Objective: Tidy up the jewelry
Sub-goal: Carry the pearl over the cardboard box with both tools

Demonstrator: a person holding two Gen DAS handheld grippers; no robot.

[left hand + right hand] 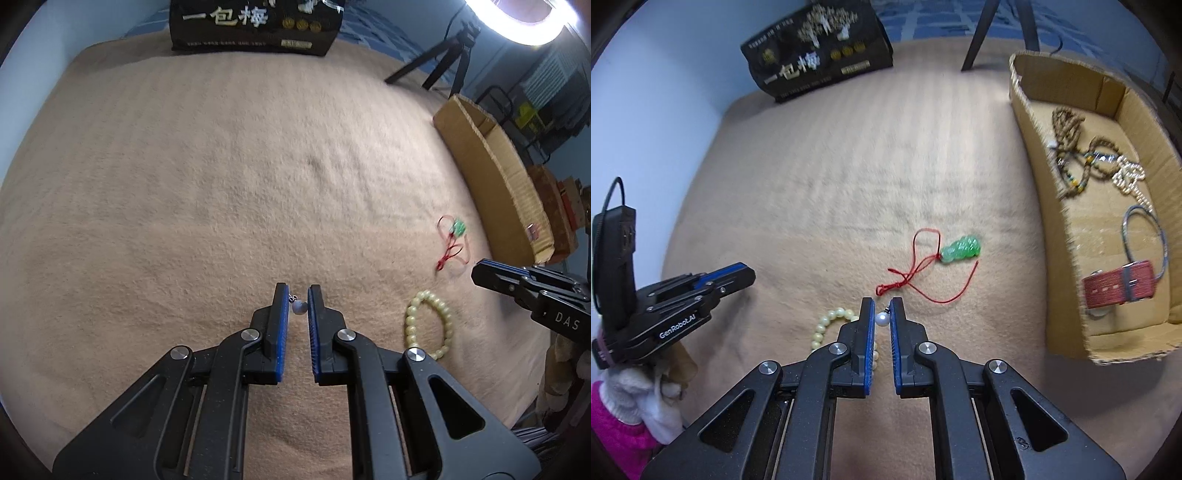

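The left gripper point(297, 291) hovers over the near edge of the tan blanket point(221, 184), its blue pads clenched on a pearl earring point(299, 307) (the small metal hook sits against one pad, the pearl against the other); the right gripper point(882, 306) is likewise clamped on a second pearl earring point(882, 318), which fills the narrow gap between its pads. The two tools are well apart, the left one nearer the blanket's left edge. Between them, near the blanket's near edge, lies a pale bead bracelet point(409, 320), partly hidden under the right gripper in the right wrist view; just beyond it rests a green jade pendant point(961, 249) on a loose red cord. An open cardboard box point(1056, 236) stands along the blanket's right edge; inside lie brown bead strands point(1067, 122), a red watch strap point(1119, 288) and a thin metal bangle point(1164, 240). A black package point(816, 51) with pale lettering stands at the far edge.
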